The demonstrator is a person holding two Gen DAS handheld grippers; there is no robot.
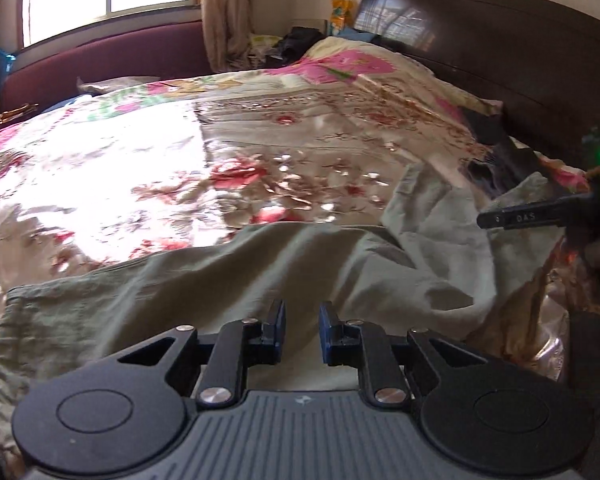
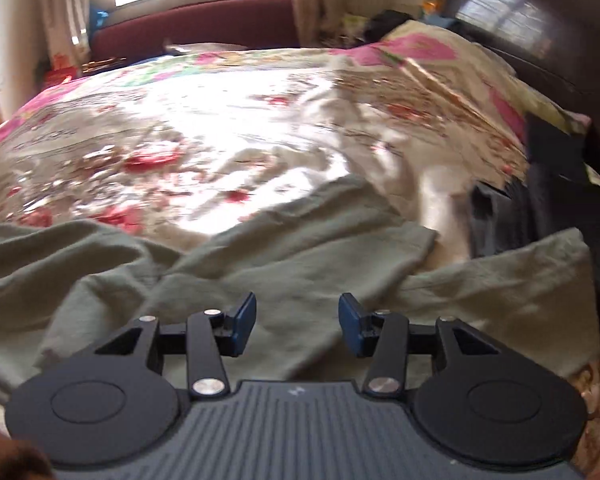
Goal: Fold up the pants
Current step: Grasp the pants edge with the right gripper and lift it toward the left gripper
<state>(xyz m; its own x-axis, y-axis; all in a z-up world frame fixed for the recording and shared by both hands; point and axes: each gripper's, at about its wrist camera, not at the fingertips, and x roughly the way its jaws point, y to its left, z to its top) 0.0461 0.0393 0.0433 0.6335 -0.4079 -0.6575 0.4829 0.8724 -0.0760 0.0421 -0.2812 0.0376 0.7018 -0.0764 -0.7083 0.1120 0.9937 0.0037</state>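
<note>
sunlit bedroom, with a bed (image 1: 148,168) under a glossy floral cover (image 2: 220,140) and a dark wooden headboard (image 1: 500,48) at the right. rumpled olive-green cotton pants (image 1: 204,292) lie along the near edge of the bed, legs splayed apart toward the headboard. left tool (image 1: 302,334) hangs over them, narrowly parted and holding nothing; right tool (image 2: 297,322) stands wider, also empty. step looks like between grips, cloth not yet neat. next move calls for pinching a leg hem or waistband and drawing it across.
</note>
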